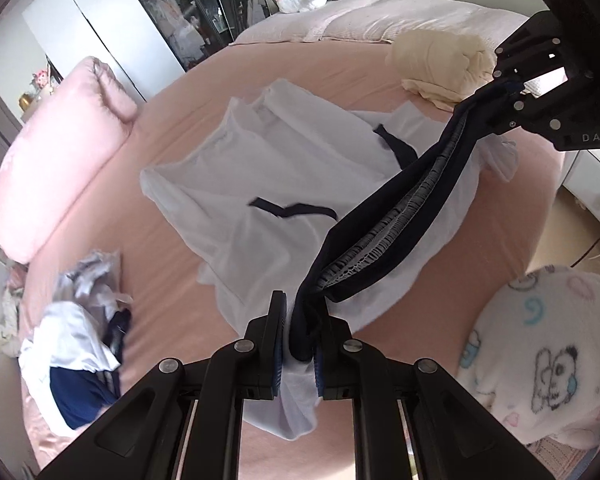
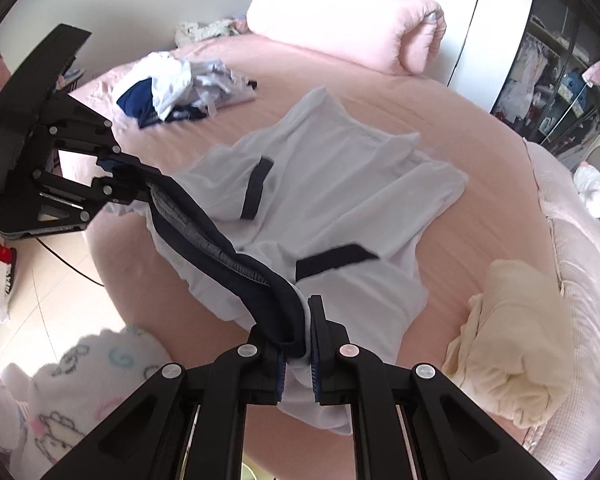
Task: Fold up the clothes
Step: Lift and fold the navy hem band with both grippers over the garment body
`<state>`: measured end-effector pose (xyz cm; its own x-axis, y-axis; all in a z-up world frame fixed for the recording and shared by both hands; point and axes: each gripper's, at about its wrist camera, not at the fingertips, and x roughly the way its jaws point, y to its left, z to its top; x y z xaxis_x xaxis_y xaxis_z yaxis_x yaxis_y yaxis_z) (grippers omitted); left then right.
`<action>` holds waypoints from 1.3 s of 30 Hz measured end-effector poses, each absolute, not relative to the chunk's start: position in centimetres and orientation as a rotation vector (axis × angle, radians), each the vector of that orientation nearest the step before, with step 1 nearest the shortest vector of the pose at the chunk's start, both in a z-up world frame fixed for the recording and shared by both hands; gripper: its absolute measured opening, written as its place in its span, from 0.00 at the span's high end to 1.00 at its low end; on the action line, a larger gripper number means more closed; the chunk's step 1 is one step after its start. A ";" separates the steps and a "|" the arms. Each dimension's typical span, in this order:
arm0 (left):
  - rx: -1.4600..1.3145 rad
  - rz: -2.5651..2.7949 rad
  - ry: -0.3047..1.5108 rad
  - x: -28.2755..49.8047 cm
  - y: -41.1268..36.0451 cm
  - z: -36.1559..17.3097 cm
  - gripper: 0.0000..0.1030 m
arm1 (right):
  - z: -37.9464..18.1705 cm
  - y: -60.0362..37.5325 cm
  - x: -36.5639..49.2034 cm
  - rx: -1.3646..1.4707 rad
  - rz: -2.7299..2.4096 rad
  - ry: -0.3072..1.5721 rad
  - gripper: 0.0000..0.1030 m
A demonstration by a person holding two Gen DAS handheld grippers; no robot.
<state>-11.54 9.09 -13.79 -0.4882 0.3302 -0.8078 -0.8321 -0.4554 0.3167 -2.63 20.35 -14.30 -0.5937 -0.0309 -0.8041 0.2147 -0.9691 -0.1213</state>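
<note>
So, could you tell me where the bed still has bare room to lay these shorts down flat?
The left gripper and right gripper hold the white shorts over mid-bed. Bare sheet lies under them, between the pink duvet roll and the cream bundle. Crowded: the clothes pile and the patterned blanket at the near edge.

Each camera sits just behind its own gripper and looks steeply down along the fingers at the bed (image 1: 172,120). The left wrist view has the left gripper (image 1: 300,354) close at its lower edge and faces across the bed toward the headboard and wardrobe, with the right gripper (image 1: 504,94) at upper right. The right wrist view has the right gripper (image 2: 298,350) at bottom and the left gripper (image 2: 114,172) at left. Both share the white garment (image 1: 284,168) with its dark waistband (image 2: 220,236), the cream bundle (image 1: 444,68) and the clothes pile (image 2: 172,84).
</note>
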 end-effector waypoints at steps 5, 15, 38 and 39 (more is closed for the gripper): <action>-0.907 2.011 0.942 -13.9 10.2 -13.5 0.89 | -13.6 20.8 -4.5 1.349 -2.693 0.371 0.92; -1.000 2.040 0.966 -18.9 12.7 -14.2 0.87 | -14.5 21.9 -9.3 1.456 -2.688 0.427 0.92; -1.272 2.086 0.569 -26.0 11.7 -13.5 0.68 | -16.2 27.9 -15.7 1.666 -2.782 -0.073 0.39; -1.264 2.122 0.530 -26.1 11.1 -12.7 0.49 | -15.5 28.3 -15.1 1.636 -2.814 -0.098 0.36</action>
<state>-26.10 11.06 -12.70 -0.3620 0.2943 -0.8845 -0.6755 -0.7367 0.0313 -15.12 28.29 -15.46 -0.4901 0.0690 -0.8689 -0.1296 -0.9916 -0.0057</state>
